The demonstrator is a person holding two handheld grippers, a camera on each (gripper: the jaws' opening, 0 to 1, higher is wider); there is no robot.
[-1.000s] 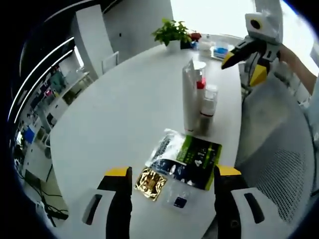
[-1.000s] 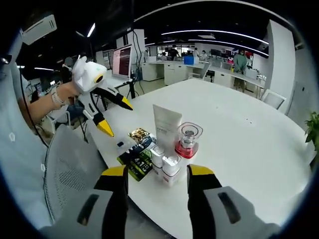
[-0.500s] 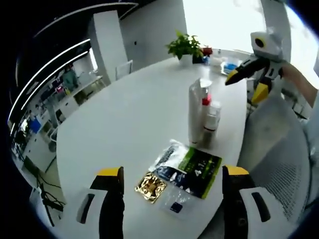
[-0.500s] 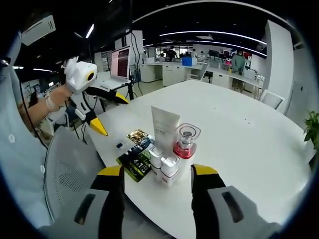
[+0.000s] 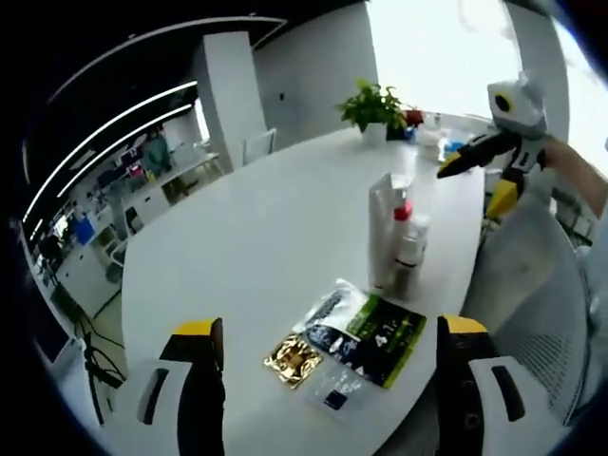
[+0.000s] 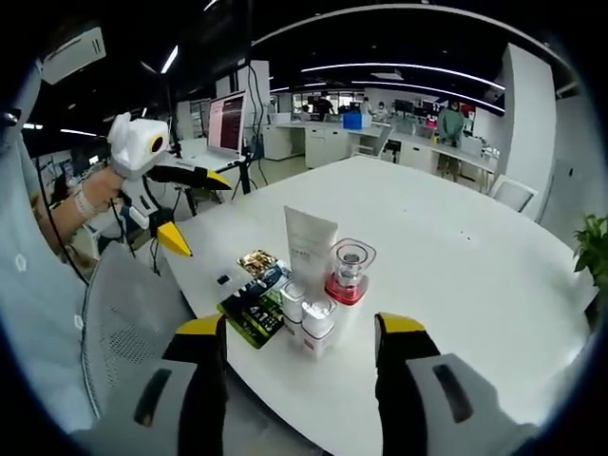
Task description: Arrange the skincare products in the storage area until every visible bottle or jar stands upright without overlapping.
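Note:
A tall white tube, a clear jar with a red base and two small white bottles stand upright in a tight cluster near the edge of the white table. The left gripper view shows the same tube, red-collared jar and small bottles. Flat sachets lie beside them: a green-black packet, a gold one and a clear one. My left gripper hangs open above the sachets. My right gripper is open, short of the bottles. Each holds nothing.
A grey mesh chair sits at the table edge between the two grippers. A potted plant and small items stand at the table's far end. A lit screen on a stand is behind the left gripper.
Both grippers have drawn back from the products, which look smaller in both views. Their jaws stand a little wider apart. The products and sachets have not moved.

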